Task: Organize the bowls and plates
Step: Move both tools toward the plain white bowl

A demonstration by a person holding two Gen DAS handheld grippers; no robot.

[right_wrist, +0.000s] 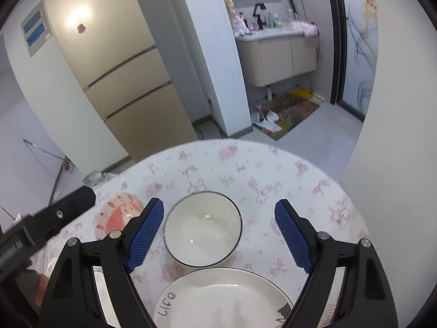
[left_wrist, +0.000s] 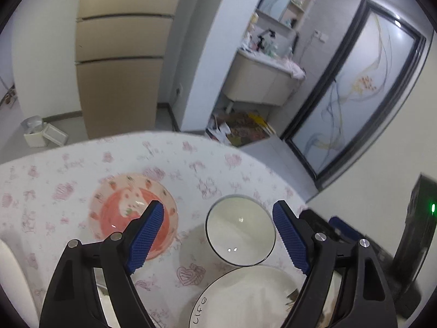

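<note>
A white bowl with a thin dark rim (left_wrist: 240, 231) (right_wrist: 203, 229) stands on the table. A white plate lettered "life" (left_wrist: 245, 300) (right_wrist: 218, 300) lies just in front of it. A pink strawberry-pattern plate (left_wrist: 120, 207) (right_wrist: 117, 213) lies to the left. My left gripper (left_wrist: 218, 235) is open and empty, above the table, with its left finger over the pink plate and the bowl between its fingers. My right gripper (right_wrist: 218, 235) is open and empty, above the bowl and white plate. The right gripper also shows in the left wrist view (left_wrist: 341, 229), and the left gripper body shows in the right wrist view (right_wrist: 49, 218).
The table (left_wrist: 68, 180) (right_wrist: 300, 186) has a white cloth with pink prints; its far edge curves round. Beyond it stand a beige fridge (right_wrist: 114, 63), a vanity cabinet (right_wrist: 275, 57), and a dark-framed glass door (left_wrist: 355, 95). A black device (left_wrist: 415, 240) stands at the right.
</note>
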